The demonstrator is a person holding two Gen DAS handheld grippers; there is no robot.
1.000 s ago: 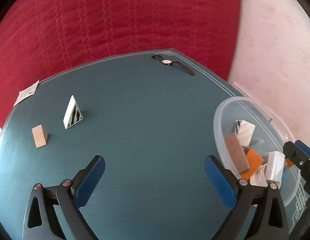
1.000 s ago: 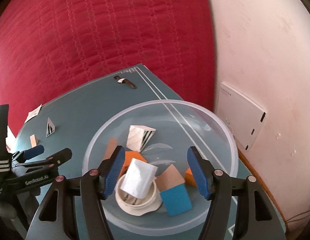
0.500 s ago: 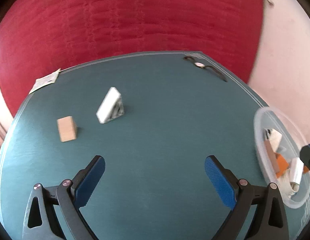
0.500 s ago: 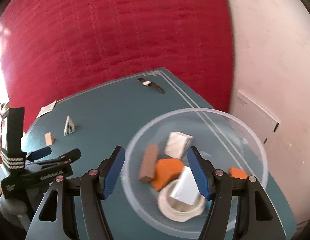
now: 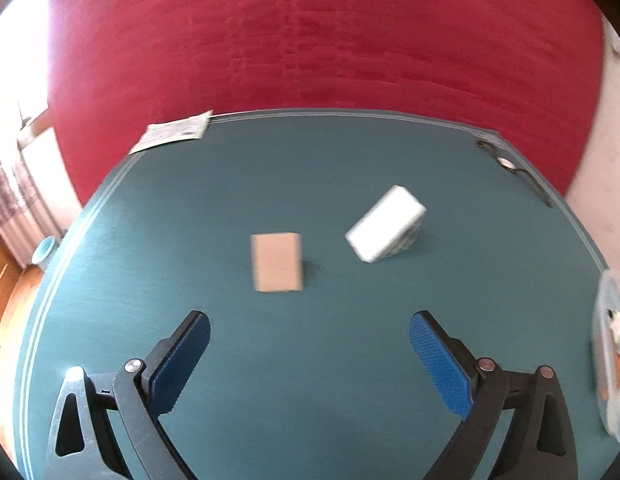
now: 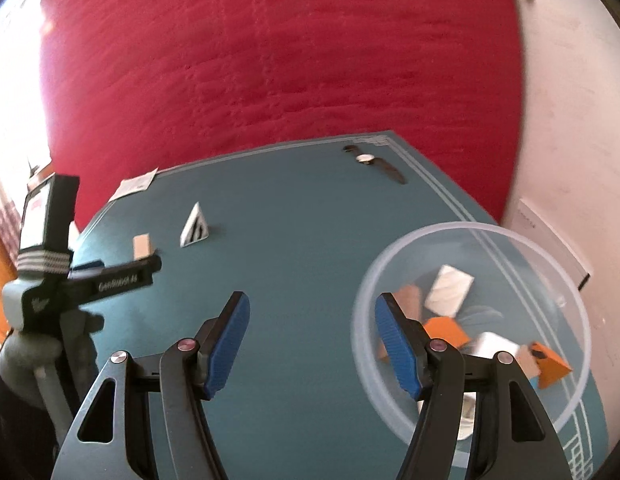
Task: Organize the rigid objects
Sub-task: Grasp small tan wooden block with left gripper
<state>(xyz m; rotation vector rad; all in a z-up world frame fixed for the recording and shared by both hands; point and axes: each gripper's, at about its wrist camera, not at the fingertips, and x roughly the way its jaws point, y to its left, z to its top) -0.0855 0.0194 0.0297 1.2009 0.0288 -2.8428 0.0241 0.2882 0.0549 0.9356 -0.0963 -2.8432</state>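
- The tan wooden block (image 5: 276,262) lies flat on the teal desk (image 5: 310,168), just ahead of your left gripper (image 5: 309,350), a little toward its left jaw.
- The white wedge with black stripes (image 5: 385,229) stands close to the block's right, apart from it.
- Your left gripper's jaws are spread wide with nothing between them; judging by the aim, the block is your next pick.
- Your right gripper (image 6: 312,334) hangs beside the clear plastic bowl (image 6: 474,229), jaws apart and holding nothing.
- The bowl already holds several pieces: orange blocks, white ones, a tan one. So most of the sorting looks done, with the block and the wedge left out.
- A wristwatch (image 6: 373,163) lies near the far corner, and a paper slip (image 5: 175,133) at the far left edge; whether they belong in the bowl, you cannot tell.
- The left view is motion-blurred, so the wedge's stripes barely show there.
- The bowl's pieces are smeared and partly hidden behind your right jaw; an exact count is not possible.
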